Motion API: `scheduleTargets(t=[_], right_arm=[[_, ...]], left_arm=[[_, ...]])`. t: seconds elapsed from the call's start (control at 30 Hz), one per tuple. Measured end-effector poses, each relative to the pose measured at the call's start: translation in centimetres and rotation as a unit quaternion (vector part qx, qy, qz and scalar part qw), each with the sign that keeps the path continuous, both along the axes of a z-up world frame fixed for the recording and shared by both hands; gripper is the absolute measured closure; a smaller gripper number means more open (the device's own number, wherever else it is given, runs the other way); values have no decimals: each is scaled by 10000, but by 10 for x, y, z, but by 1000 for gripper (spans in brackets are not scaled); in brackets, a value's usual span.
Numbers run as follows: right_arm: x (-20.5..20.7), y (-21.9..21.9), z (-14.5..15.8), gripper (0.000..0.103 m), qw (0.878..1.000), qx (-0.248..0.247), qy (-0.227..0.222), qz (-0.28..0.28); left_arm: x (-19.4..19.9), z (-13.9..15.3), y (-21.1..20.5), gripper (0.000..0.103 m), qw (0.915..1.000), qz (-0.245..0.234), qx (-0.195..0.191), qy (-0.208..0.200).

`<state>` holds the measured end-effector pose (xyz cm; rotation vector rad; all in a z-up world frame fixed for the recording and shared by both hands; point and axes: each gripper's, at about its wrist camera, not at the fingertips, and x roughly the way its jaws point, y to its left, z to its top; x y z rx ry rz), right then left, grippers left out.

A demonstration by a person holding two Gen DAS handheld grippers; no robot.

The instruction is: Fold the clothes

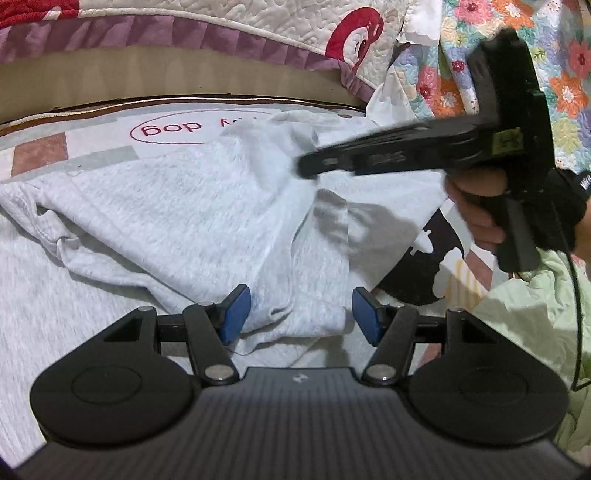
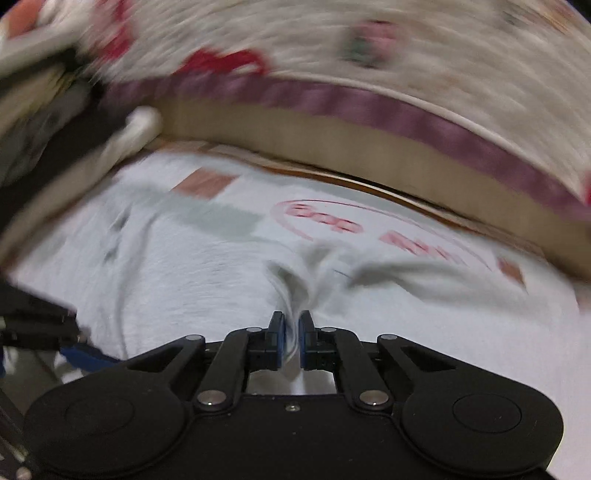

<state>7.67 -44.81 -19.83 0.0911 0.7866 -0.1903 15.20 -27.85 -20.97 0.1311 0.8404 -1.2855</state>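
Two grippers work over one light grey garment (image 1: 177, 206) spread rumpled on a printed sheet (image 1: 110, 133) bearing a red oval logo. Left gripper (image 1: 300, 317): blue pads wide apart, a hem fold lying between them, not pinched. Right gripper (image 2: 291, 339): pads closed tight on a bunched ridge of the grey fabric, lifting it into a peak. Right wrist view is motion-blurred. Quilted bedding (image 1: 258, 26) with purple trim lies beyond.
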Motion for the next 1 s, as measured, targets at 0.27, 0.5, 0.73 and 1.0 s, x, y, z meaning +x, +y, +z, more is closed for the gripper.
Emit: scheduleTargets(t=[0.27,0.5,0.73,1.0], right_arm=[[-40,-55,-9,86,9878,937,37,-1241],[-28,-61,8,51,9718,1935,-909,-994],[28,-57,-22,64,9930,1126,-171,-300],[11,-77,-34,80,9934,1095,-33,-351]], left_arm=[[4,1,-1,43,9998,26,18,182],[18,11,5,40,9983,174,-21,558],[61,35,34,40,9798,1860,-32,732],[98,29,38,40,9438,3014,319,1317]])
